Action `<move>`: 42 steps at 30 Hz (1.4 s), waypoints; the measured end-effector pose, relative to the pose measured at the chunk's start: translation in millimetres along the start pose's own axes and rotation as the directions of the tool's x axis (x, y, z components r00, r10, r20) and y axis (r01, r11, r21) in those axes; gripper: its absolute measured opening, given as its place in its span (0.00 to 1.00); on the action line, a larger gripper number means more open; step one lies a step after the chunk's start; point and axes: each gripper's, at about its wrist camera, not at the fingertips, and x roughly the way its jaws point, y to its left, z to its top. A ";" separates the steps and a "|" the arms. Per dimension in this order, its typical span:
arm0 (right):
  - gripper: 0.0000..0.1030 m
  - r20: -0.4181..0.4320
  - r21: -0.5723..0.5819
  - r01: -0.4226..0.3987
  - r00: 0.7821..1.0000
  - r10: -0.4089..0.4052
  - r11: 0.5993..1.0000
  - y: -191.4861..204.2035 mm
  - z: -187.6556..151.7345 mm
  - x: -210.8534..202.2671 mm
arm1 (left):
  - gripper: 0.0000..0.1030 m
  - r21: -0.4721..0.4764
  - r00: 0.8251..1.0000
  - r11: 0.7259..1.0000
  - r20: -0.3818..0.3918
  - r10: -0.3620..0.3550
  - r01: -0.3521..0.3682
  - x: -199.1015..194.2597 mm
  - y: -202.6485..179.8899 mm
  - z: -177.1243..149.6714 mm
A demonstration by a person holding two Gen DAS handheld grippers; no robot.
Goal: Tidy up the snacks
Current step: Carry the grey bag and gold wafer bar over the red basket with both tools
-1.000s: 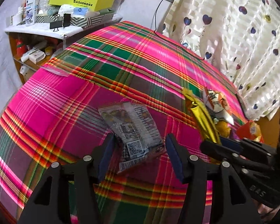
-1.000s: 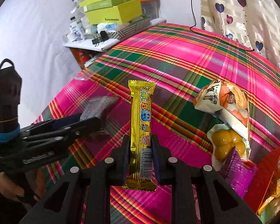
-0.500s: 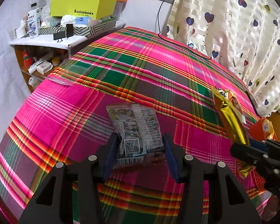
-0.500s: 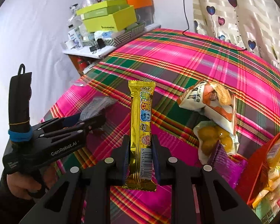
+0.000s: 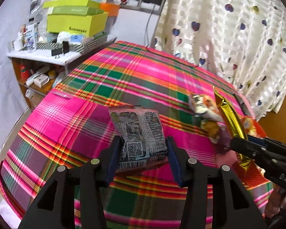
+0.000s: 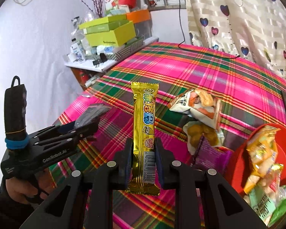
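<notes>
My left gripper [image 5: 143, 159] is shut on a grey printed snack packet [image 5: 140, 137] and holds it above the plaid tablecloth [image 5: 124, 80]. The packet also shows in the right wrist view [image 6: 91, 114], lifted off the cloth in the left gripper [image 6: 87, 126]. My right gripper [image 6: 144, 164] is shut on a gold snack bar [image 6: 145, 129], held upright above the table. The gold snack bar [image 5: 230, 118] also shows at the right of the left wrist view. A red bowl [image 6: 240, 164] holding several snack packets sits at the right.
A white-orange packet [image 6: 198, 105], a pouch of yellow balls [image 6: 202, 133] and a purple packet [image 6: 209, 154] lie on the cloth beside the bowl. A shelf with yellow-green boxes [image 5: 76, 21] stands beyond the table's far left edge. A heart-print curtain [image 5: 228, 38] hangs behind.
My left gripper closed on the grey packet and lifted it off the cloth. My right gripper, still holding the gold bar, rose and moved right toward the red bowl.
</notes>
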 end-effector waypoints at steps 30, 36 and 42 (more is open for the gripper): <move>0.19 0.168 0.196 0.137 0.971 -0.170 0.971 -78.1 -64.2 -133.1 | 0.47 0.224 0.976 0.953 0.025 -0.215 0.204 -53.2 -129.4 -6.5; 0.19 0.182 0.245 0.166 0.960 -0.213 0.955 -98.8 -75.0 -150.1 | 0.47 0.251 0.972 0.941 0.008 -0.236 0.227 -51.6 -145.9 -7.7; 0.19 0.184 0.291 0.187 0.951 -0.247 0.938 -119.1 -83.5 -161.3 | 0.47 0.273 0.967 0.930 -0.004 -0.255 0.246 -48.6 -162.5 -7.1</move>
